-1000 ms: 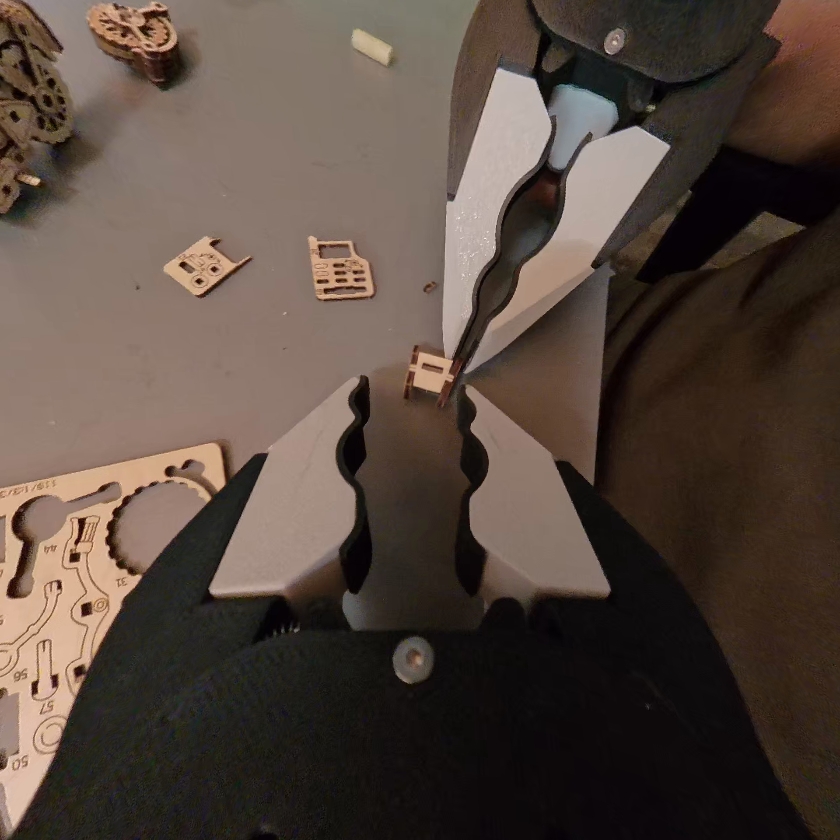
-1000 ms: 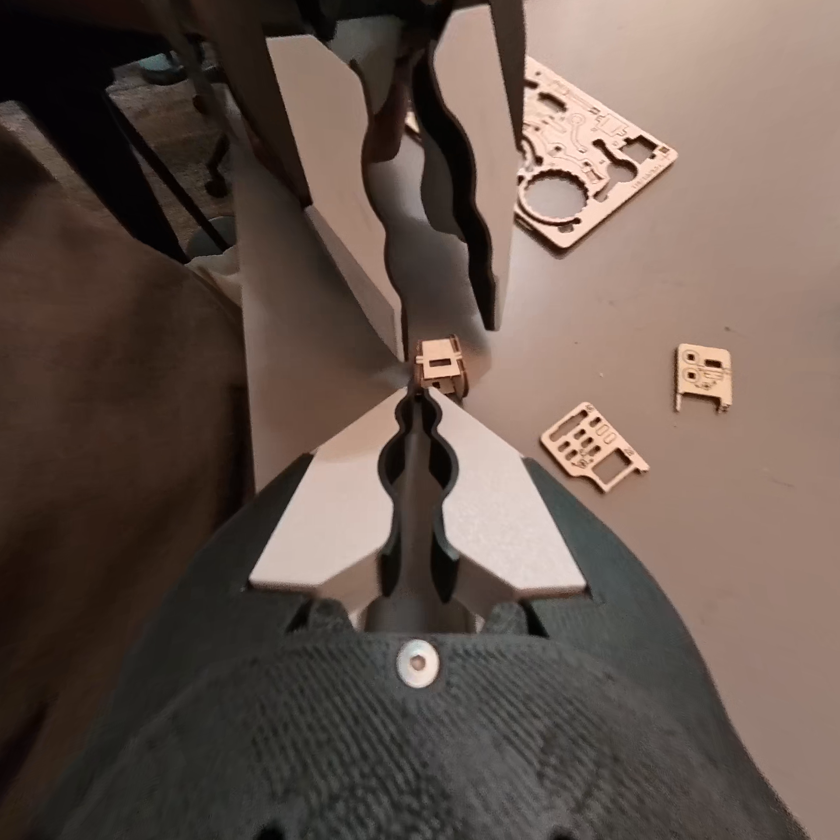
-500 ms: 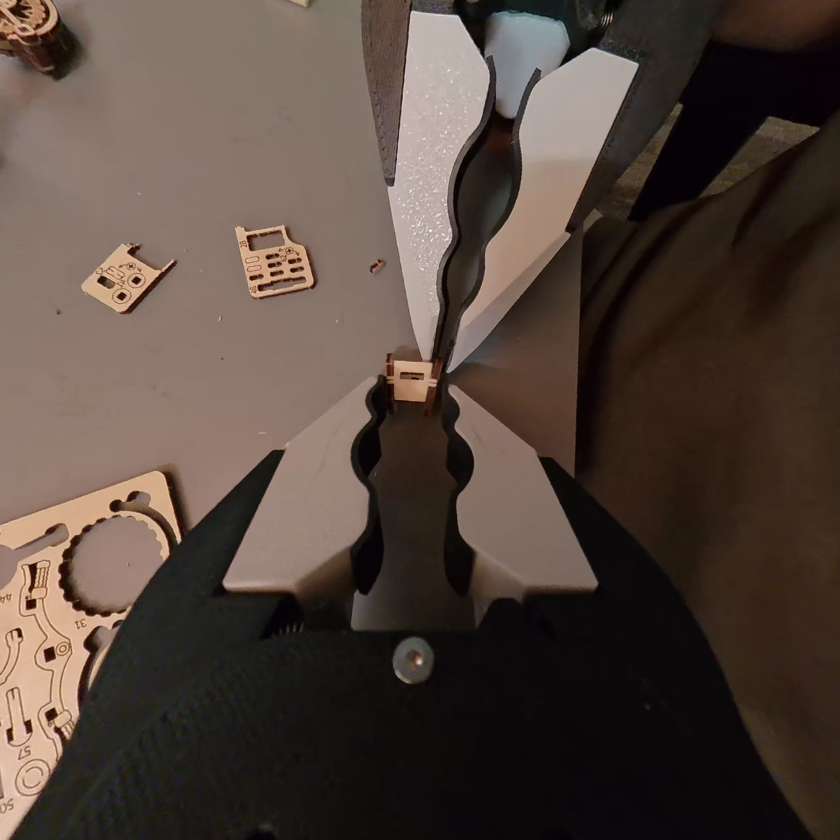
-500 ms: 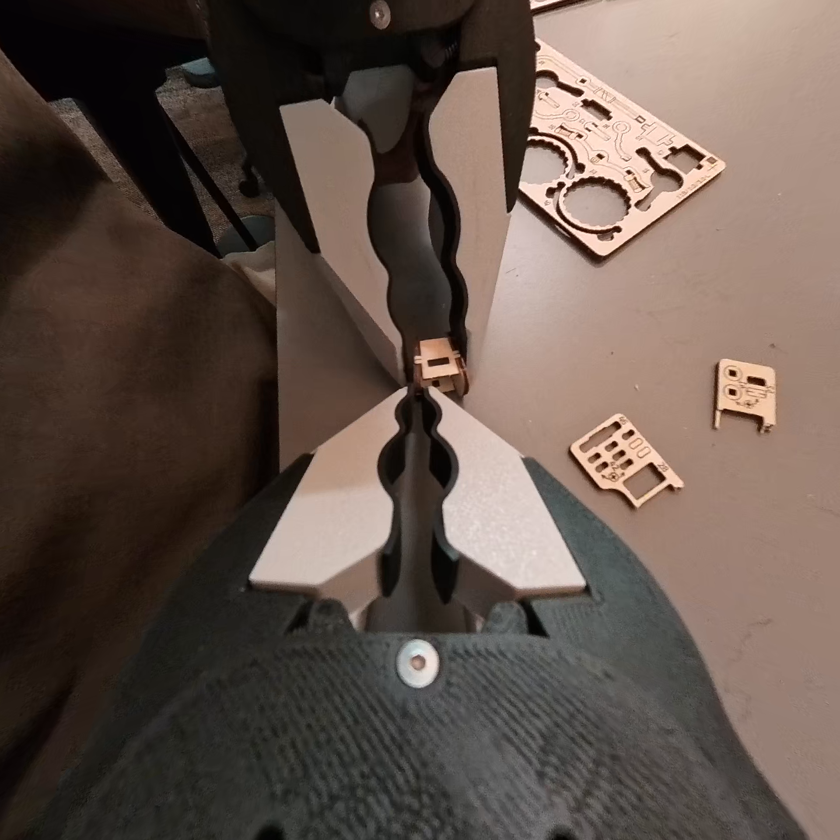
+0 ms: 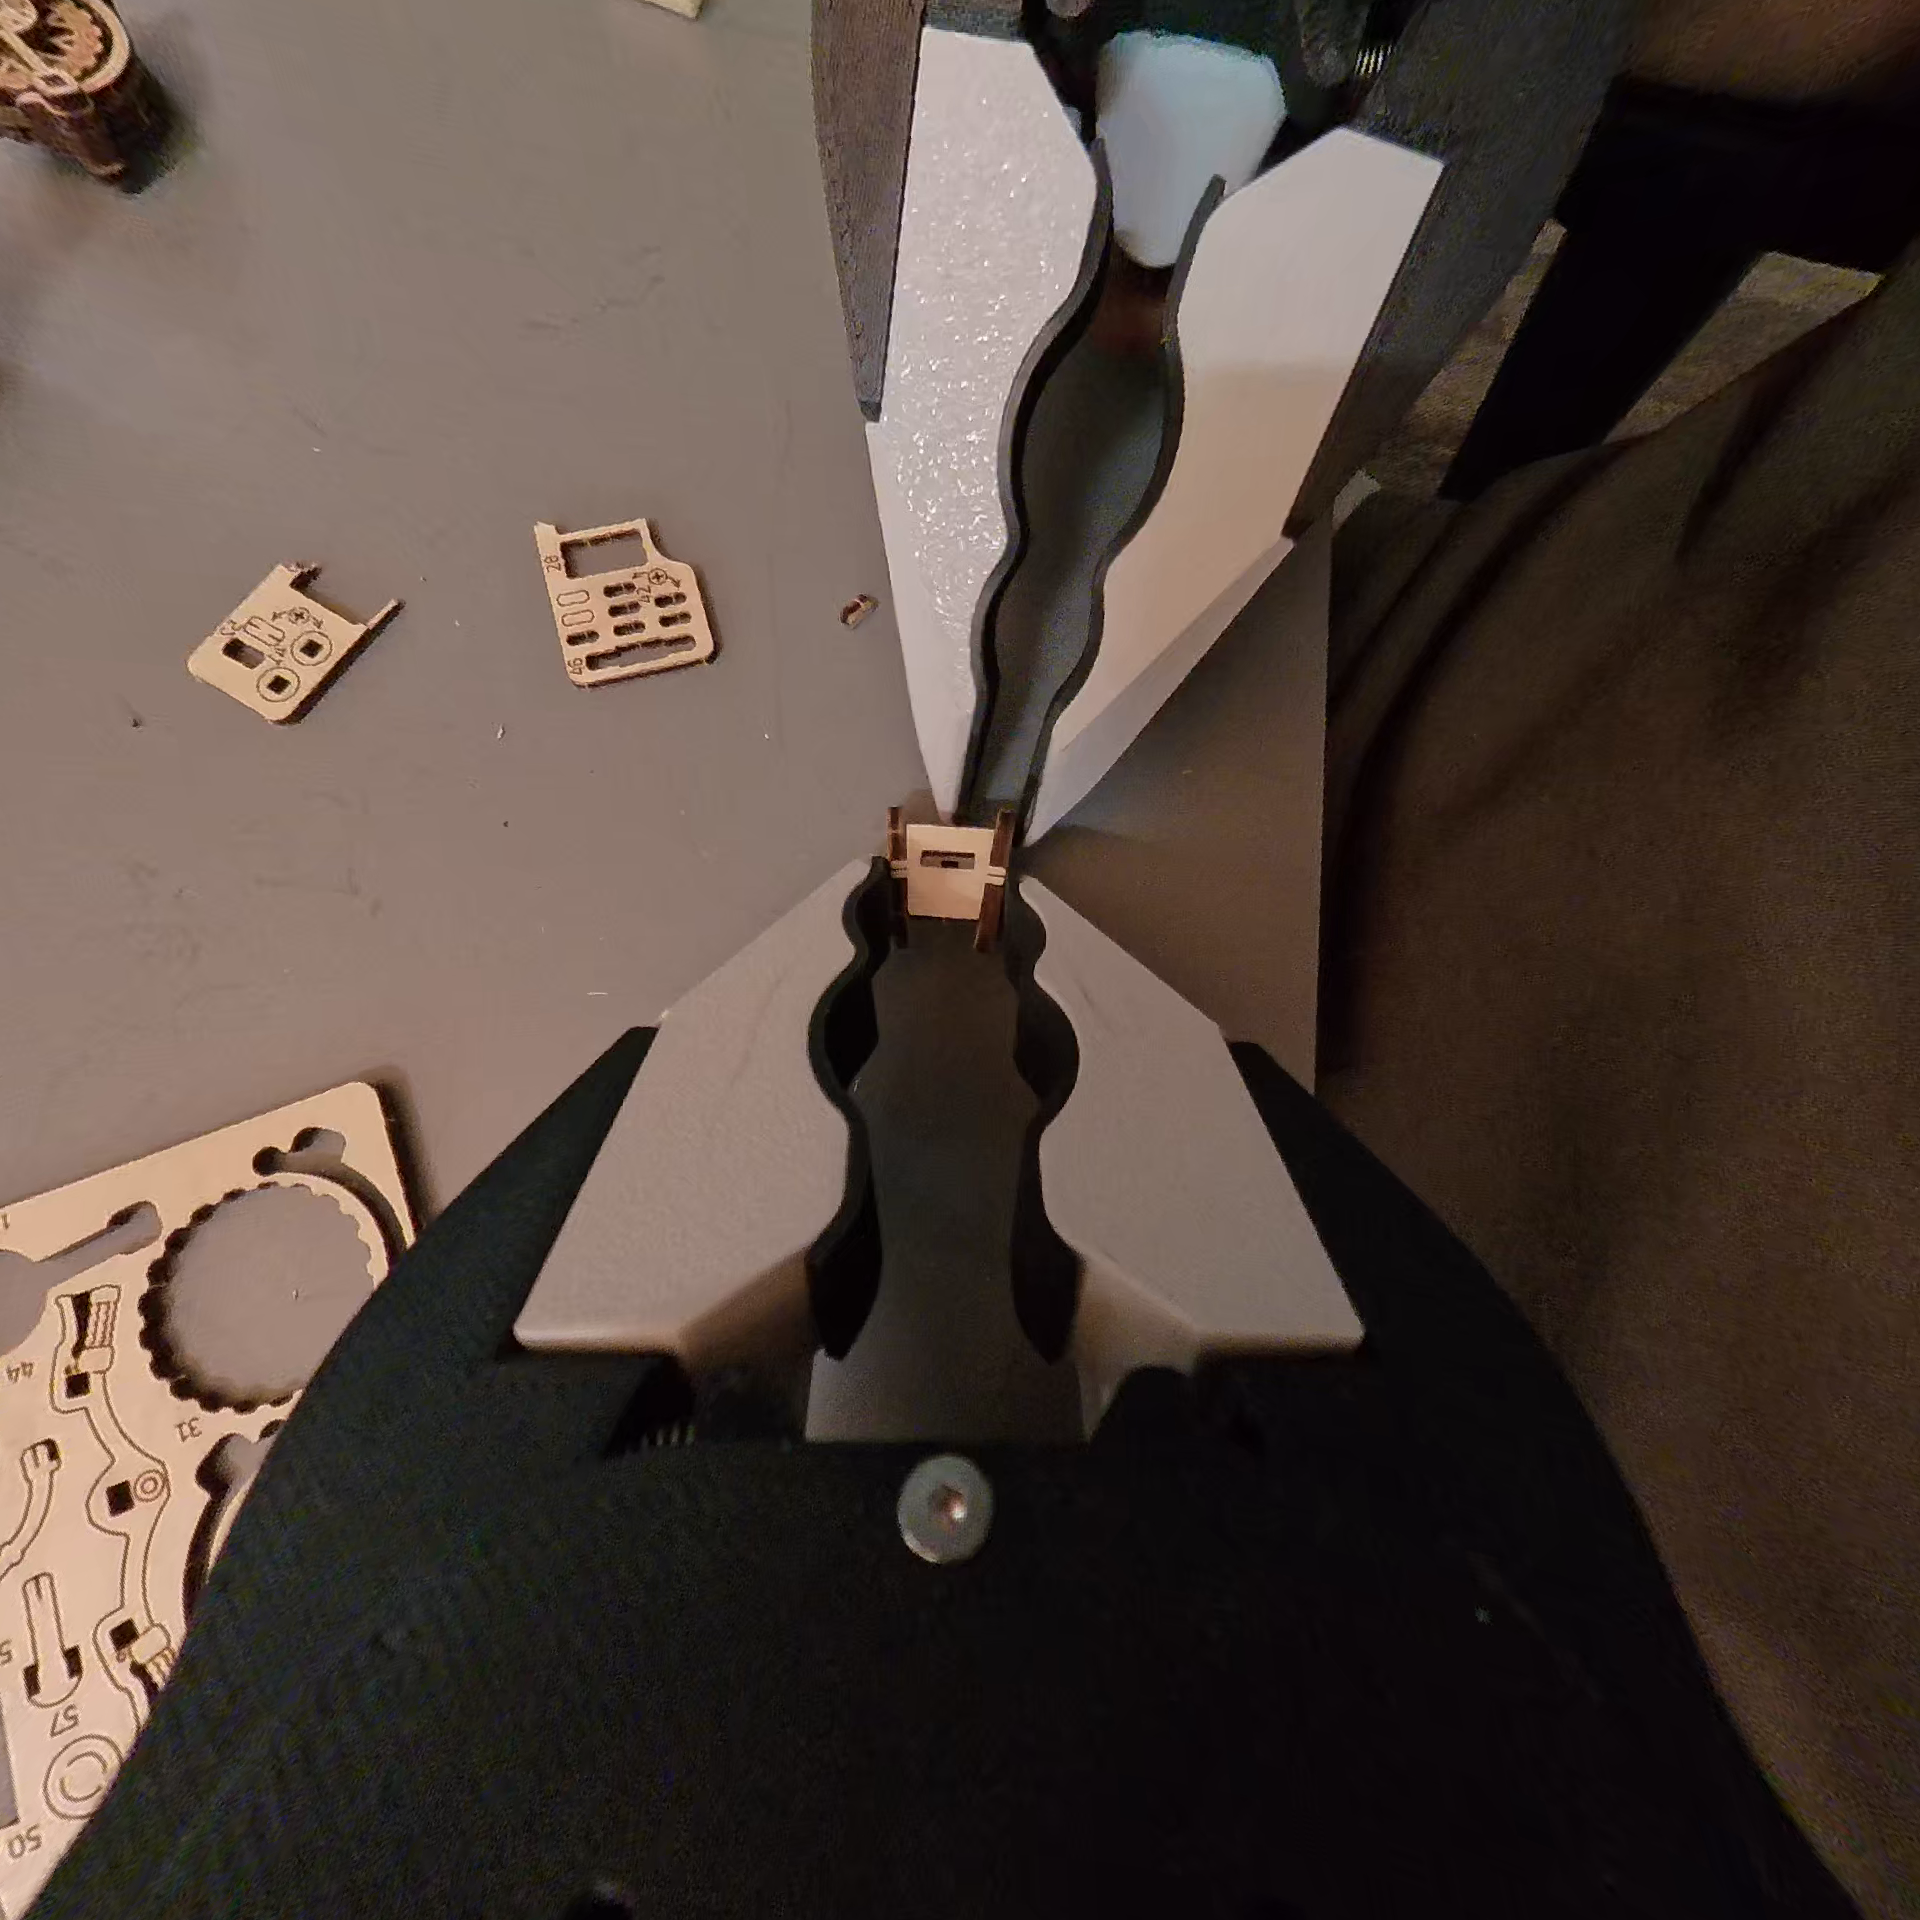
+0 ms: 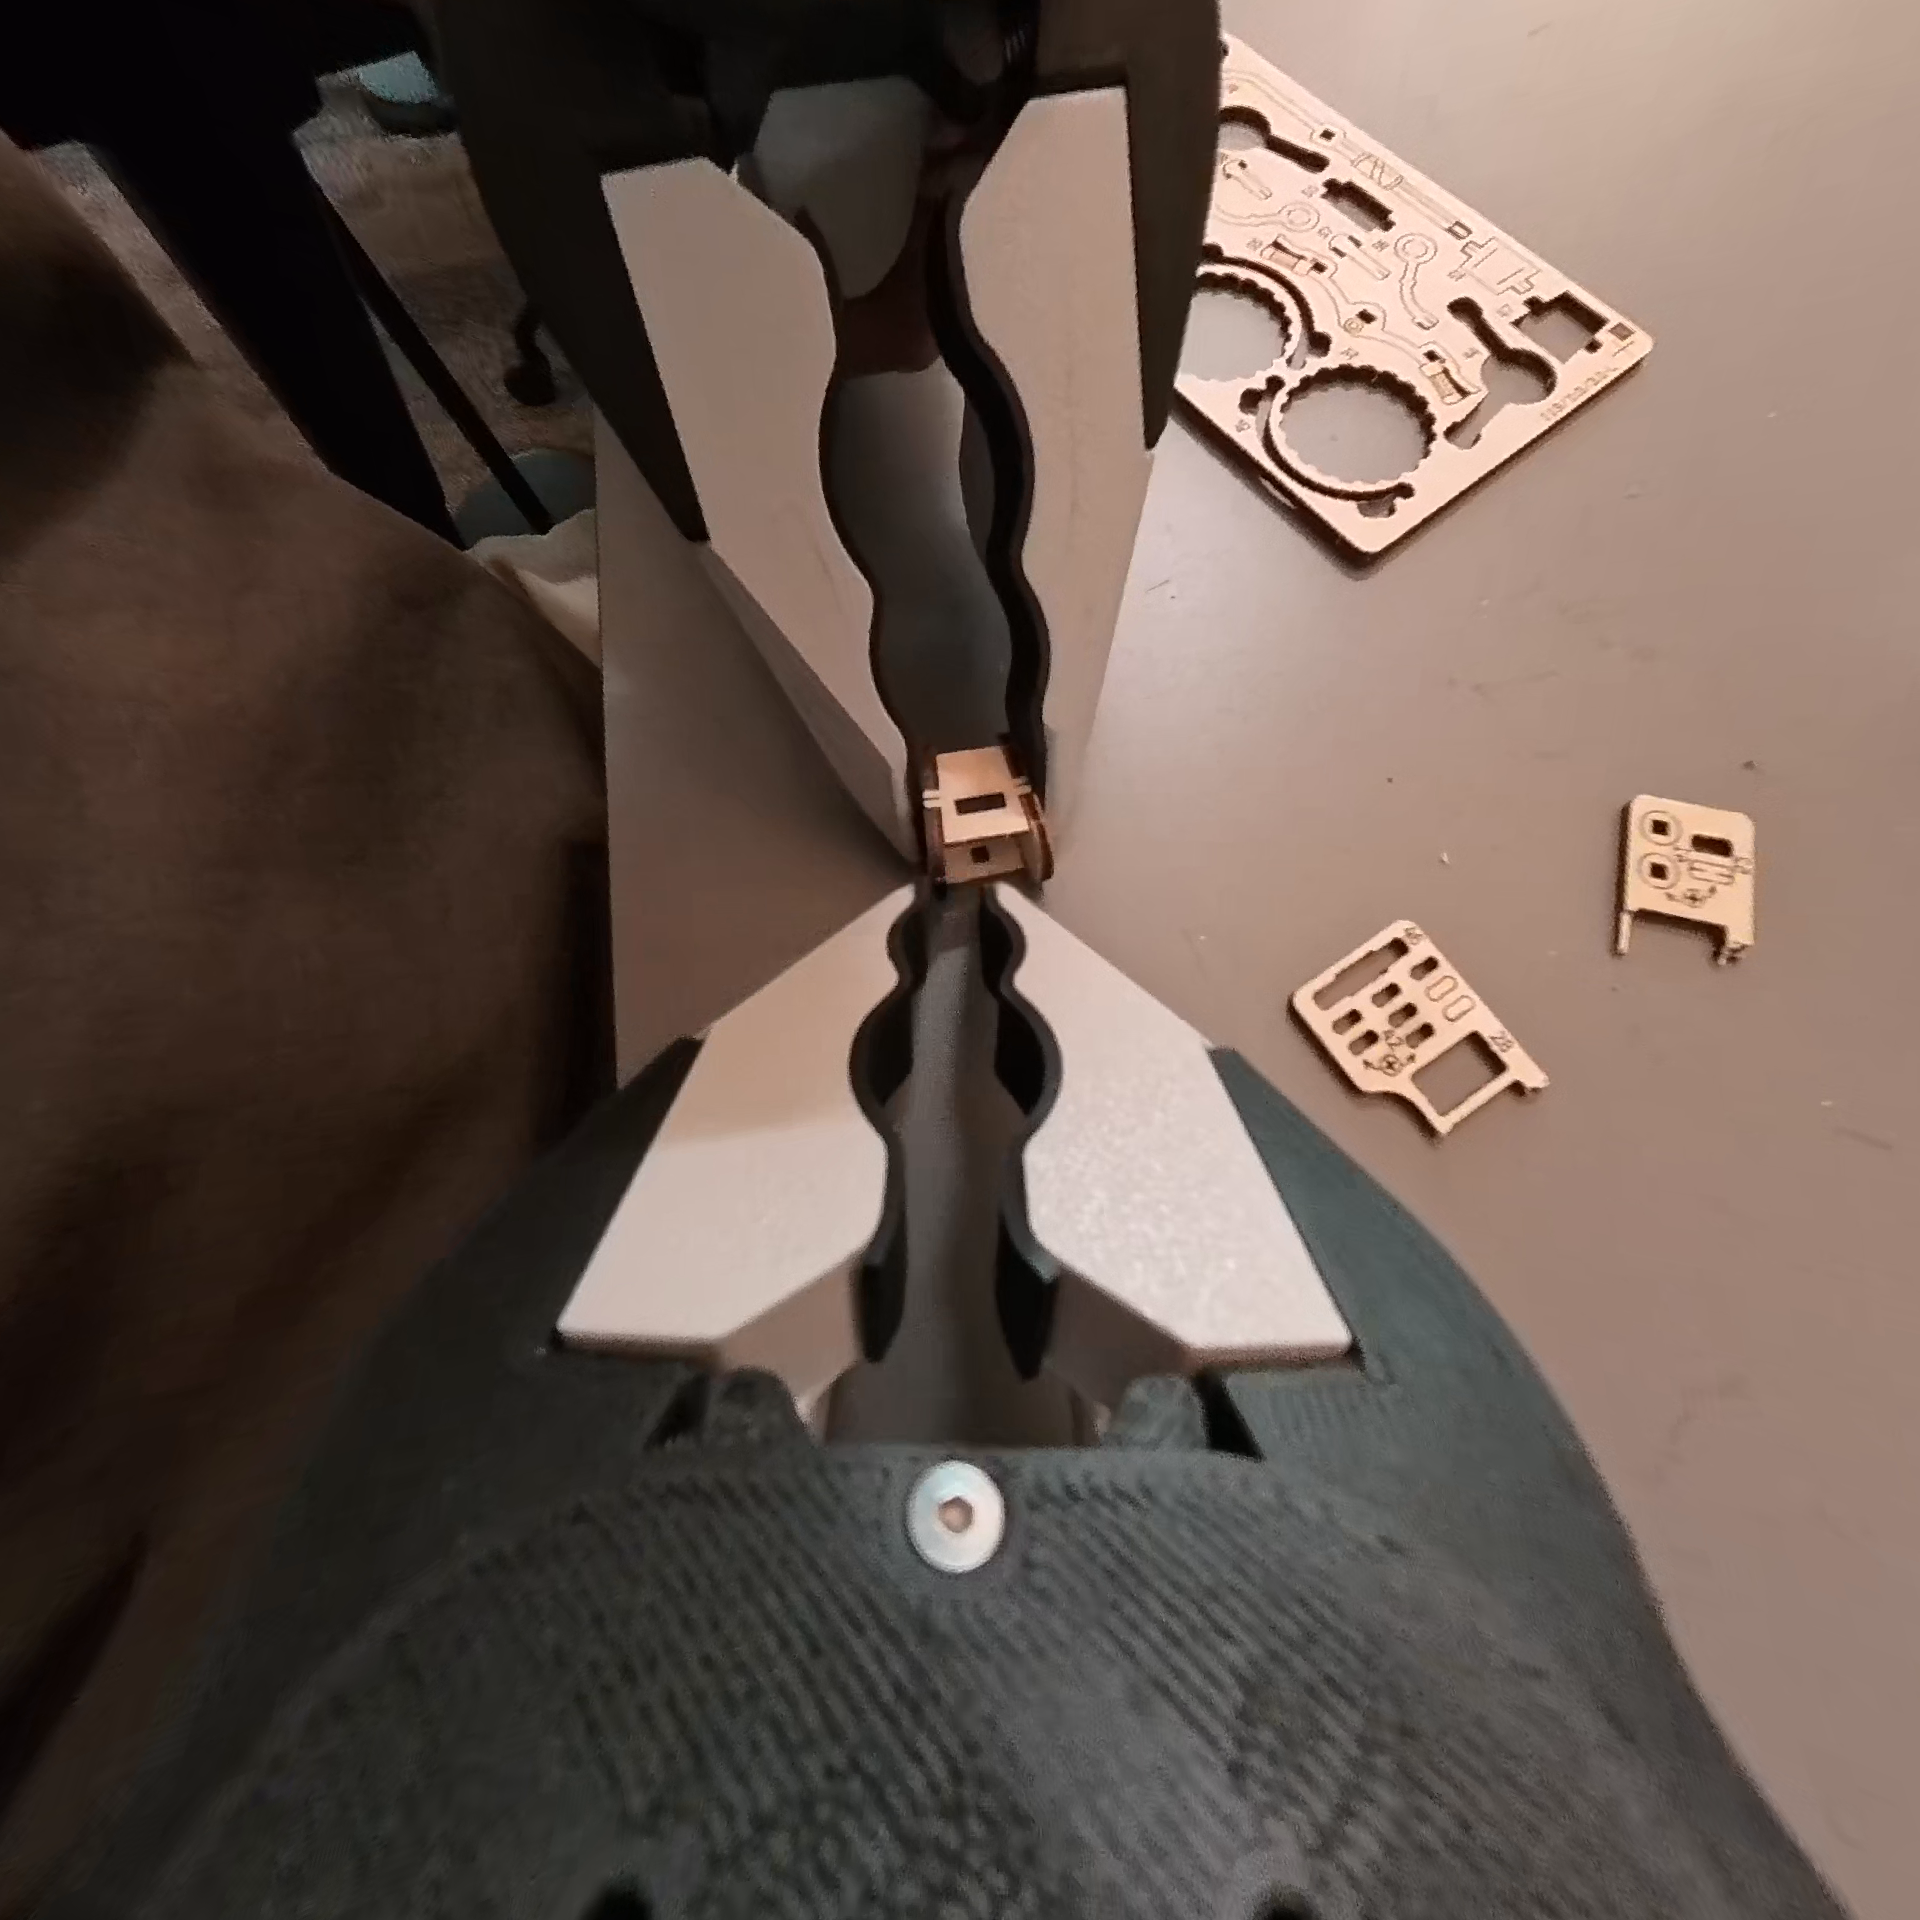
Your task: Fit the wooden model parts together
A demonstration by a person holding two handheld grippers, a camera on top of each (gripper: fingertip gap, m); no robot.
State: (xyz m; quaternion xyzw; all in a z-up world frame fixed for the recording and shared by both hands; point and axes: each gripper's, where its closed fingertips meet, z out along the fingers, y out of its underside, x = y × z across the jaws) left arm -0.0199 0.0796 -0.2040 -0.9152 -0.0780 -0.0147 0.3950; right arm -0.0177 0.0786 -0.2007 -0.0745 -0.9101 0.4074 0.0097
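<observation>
A small box-shaped wooden assembly [image 5: 945,878] hangs in the air over the near edge of the grey table [image 5: 416,364]. My left gripper [image 5: 951,904] is shut on it, one fingertip on each dark side plate. My right gripper [image 5: 1003,805] faces it tip to tip from the far side. Its jaws stand slightly apart at the assembly's edge and I see no grip on it. In the right wrist view the assembly [image 6: 982,821] sits just beyond my right gripper [image 6: 951,899], held between the tips of the left gripper [image 6: 982,774].
Two loose flat wooden parts [image 5: 281,649] [image 5: 623,603] lie on the table, also in the right wrist view [image 6: 1688,878] [image 6: 1418,1034]. A punched-out wooden sheet [image 5: 156,1351] [image 6: 1403,312] lies nearby. A built gear model [image 5: 62,73] stands far left. Brown clothing [image 5: 1610,1039] lies past the table edge. Only a small space, under 4 cm, lies between the two pairs of fingers. From either gripper's tips it is about 25 cm to the built gear model [image 5: 62,73].
My left gripper moved in and shut on the assembly that my right gripper held. My right gripper's jaws have parted slightly.
</observation>
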